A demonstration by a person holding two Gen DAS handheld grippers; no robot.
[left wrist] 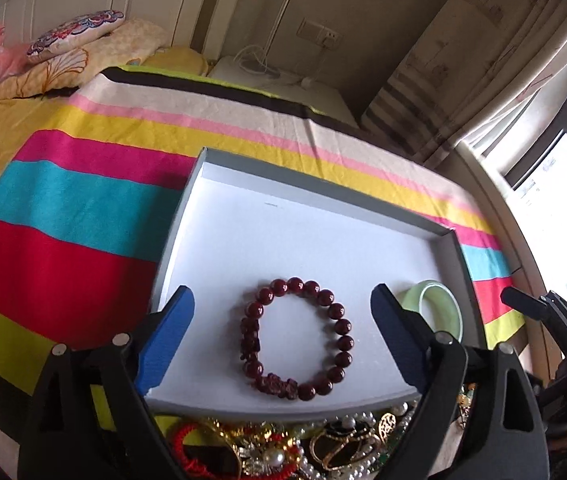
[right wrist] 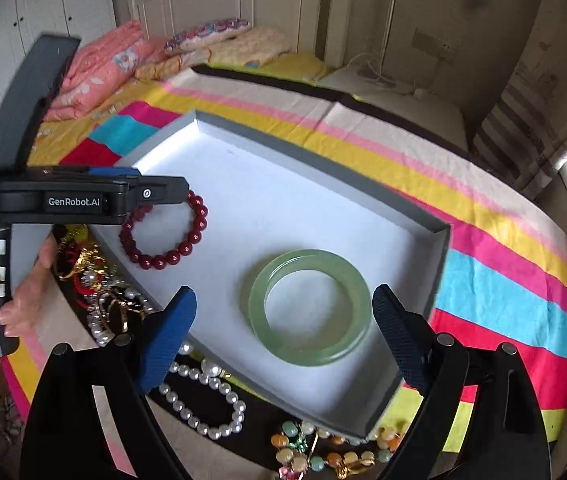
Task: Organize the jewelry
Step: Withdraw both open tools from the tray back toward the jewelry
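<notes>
My left tongs (left wrist: 282, 338) stand wide apart and hold nothing, and right between their two blue tips, lying flat on the white floor of the box (left wrist: 243, 216), is the red bead bracelet (left wrist: 296, 339). It is a ring, so it has no real long axis — only a knot of carved beads on the side nearest me. My right tongs (right wrist: 284, 338) are just as wide apart and just as empty, and the green bangle (right wrist: 310, 307) lies flat between their tips in the same way, close to the box's right wall.

So both pieces that sit in the box look already placed, and I judge the next pick lies the other way: behind the tips, toward me, outside the box's near wall. Under my left tongs is the tangled heap of jewelry (left wrist: 283, 450) — red cord, gold pieces, pearls — on the striped bedspread (left wrist: 63, 216). Under my right tongs, a little to the left of centre, the pearl strand (right wrist: 203, 404) curls in a loop, and the string of coloured stones (right wrist: 323, 452) lies lower still.

The pearl strand is nearer my right tongs, the heap nearer my left. Either way I would have to draw back and dip down, not reach forward.
</notes>
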